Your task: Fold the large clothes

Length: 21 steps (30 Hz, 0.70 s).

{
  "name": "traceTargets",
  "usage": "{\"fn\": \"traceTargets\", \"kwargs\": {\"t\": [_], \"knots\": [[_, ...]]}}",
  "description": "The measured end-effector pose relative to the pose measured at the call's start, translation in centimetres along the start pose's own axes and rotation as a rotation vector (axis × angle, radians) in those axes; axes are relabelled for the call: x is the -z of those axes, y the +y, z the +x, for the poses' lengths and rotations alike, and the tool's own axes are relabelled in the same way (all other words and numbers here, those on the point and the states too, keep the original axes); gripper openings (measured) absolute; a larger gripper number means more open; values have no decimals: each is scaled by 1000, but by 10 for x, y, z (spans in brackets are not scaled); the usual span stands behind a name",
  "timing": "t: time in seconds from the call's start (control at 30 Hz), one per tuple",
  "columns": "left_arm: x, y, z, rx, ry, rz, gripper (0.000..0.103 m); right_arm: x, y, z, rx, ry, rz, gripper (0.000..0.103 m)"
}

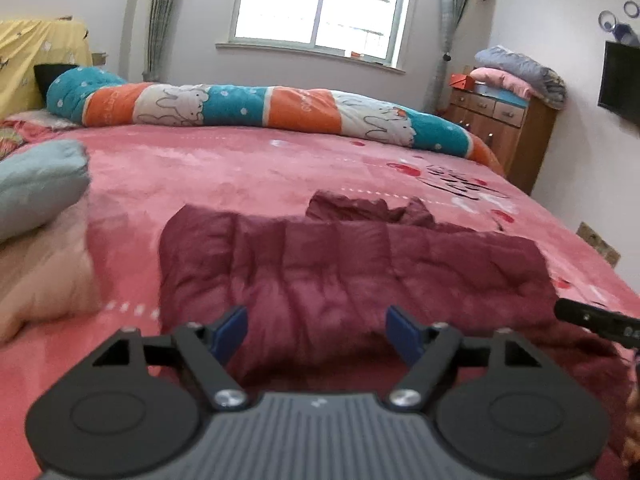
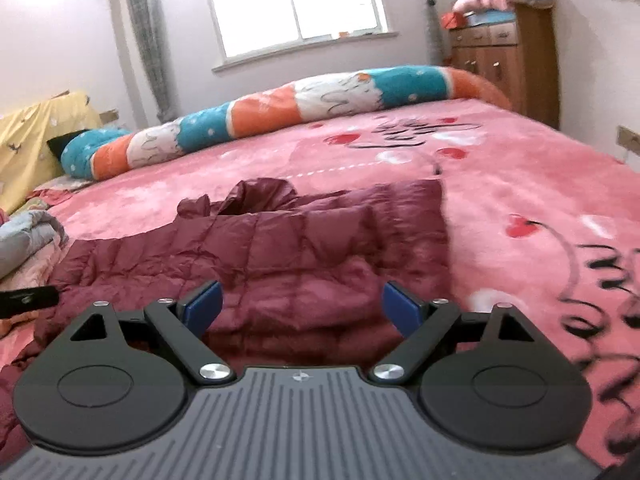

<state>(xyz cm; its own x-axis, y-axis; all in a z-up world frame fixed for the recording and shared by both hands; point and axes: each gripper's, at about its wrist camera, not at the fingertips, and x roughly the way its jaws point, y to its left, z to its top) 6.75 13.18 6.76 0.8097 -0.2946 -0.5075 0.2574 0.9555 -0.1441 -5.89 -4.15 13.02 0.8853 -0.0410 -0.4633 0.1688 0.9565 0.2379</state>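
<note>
Both of my tools stand released: left gripper (image 1: 316,334) and right gripper (image 2: 301,312) have blue pads spread wide with nothing pinched, each hovering over the near edge of the maroon puffer jacket (image 1: 340,276). I see that jacket lying folded and rumpled on the pink blanket (image 1: 240,168), collar end away from me. Beyond it a rolled bunny-print quilt (image 1: 248,106) lies along the far side below the window (image 1: 320,4); a wooden dresser (image 1: 500,136) stands right.

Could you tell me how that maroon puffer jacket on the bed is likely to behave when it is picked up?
The maroon puffer jacket looks quilted and puffy, so probably light for its bulk. It lies crumpled, so it should sag and unfold if lifted. Its sheen suggests slippery fabric.
</note>
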Motion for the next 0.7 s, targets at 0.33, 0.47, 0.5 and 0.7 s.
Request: {"fn": "traceTargets", "kwargs": {"t": [0.33,0.47,0.5,0.7], "knots": [[55,28,-76,-56,100,-66,85,33,-11,-69,93,71,47,103],[68,45,-102,-83,115,-75,88,38,-12,-84,111,86,33,103],[70,49,-107,-83,117,-83,89,40,-14,-91,113,86,36,103],[83,76,-129,-70,152,-149,90,37,-41,-138,126,74,76,103]]}}
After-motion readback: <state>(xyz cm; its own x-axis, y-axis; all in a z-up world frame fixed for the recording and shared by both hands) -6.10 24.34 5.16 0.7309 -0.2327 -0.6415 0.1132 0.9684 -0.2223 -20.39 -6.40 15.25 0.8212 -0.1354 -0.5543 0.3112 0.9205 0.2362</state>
